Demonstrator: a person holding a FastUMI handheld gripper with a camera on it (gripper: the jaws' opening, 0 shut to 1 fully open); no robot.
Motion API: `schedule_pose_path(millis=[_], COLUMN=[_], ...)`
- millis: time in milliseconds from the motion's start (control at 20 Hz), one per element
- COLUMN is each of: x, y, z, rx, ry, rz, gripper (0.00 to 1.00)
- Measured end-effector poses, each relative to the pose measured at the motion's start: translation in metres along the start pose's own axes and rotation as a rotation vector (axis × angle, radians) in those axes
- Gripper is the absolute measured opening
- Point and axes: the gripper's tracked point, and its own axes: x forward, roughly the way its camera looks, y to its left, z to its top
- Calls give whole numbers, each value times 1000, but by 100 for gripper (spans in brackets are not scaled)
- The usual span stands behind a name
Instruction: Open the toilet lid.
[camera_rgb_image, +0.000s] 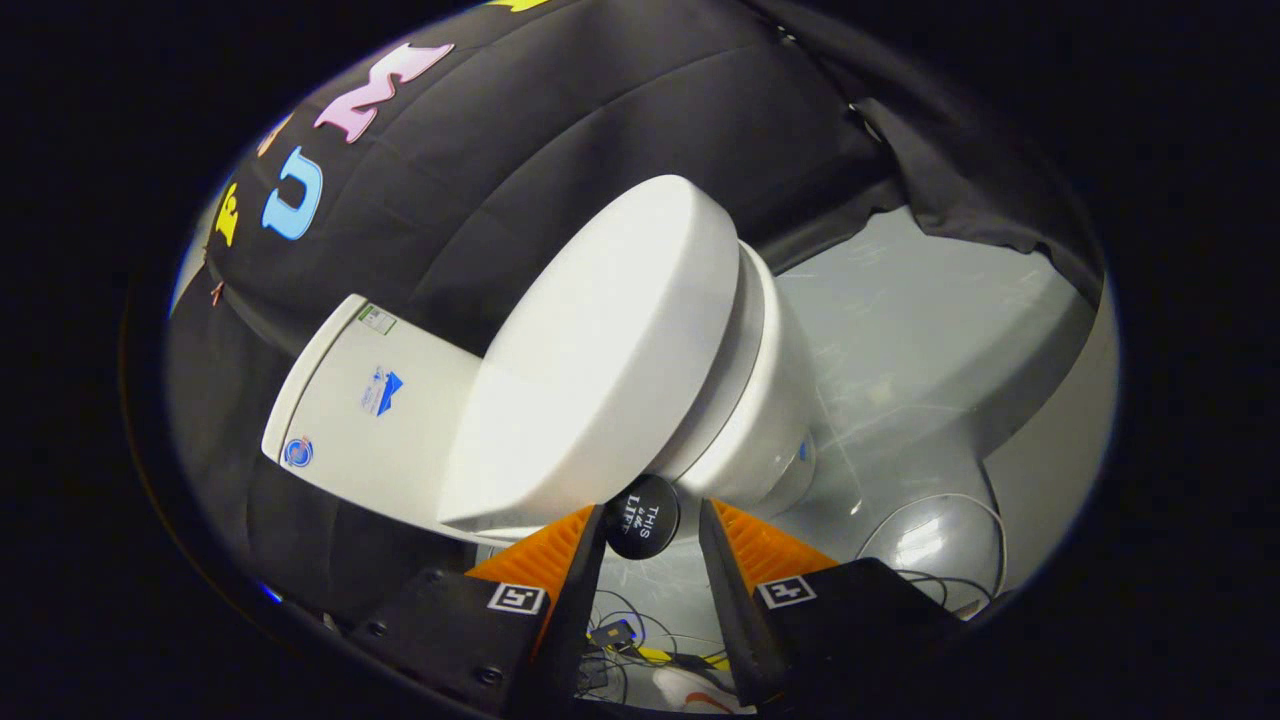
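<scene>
A white toilet stands against the black cloth wall, and I see it tilted. Its lid (610, 350) lies down over the bowl (770, 400), with the tank (370, 420) behind it. A round black lift handle (642, 517) sticks out from the lid's front edge. My gripper (652, 506) is open with this handle between its fingertips. One finger (570, 545) touches the handle's side. A narrow gap separates the other finger (735, 545) from it.
The toilet stands on a pale grey floor (920, 330). A shiny rounded grey object (930, 545) with thin wires sits on the floor beside my fingers. Loose cables (640, 640) lie under the gripper. Black cloth (600, 130) hangs close behind the tank.
</scene>
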Motion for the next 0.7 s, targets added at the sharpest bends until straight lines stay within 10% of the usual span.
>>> schedule_pose_path(millis=[600, 700], x=[-4, 3], y=[5, 11], z=[7, 2], rx=[227, 264], ry=[6, -2], rz=[135, 130], gripper=[32, 12])
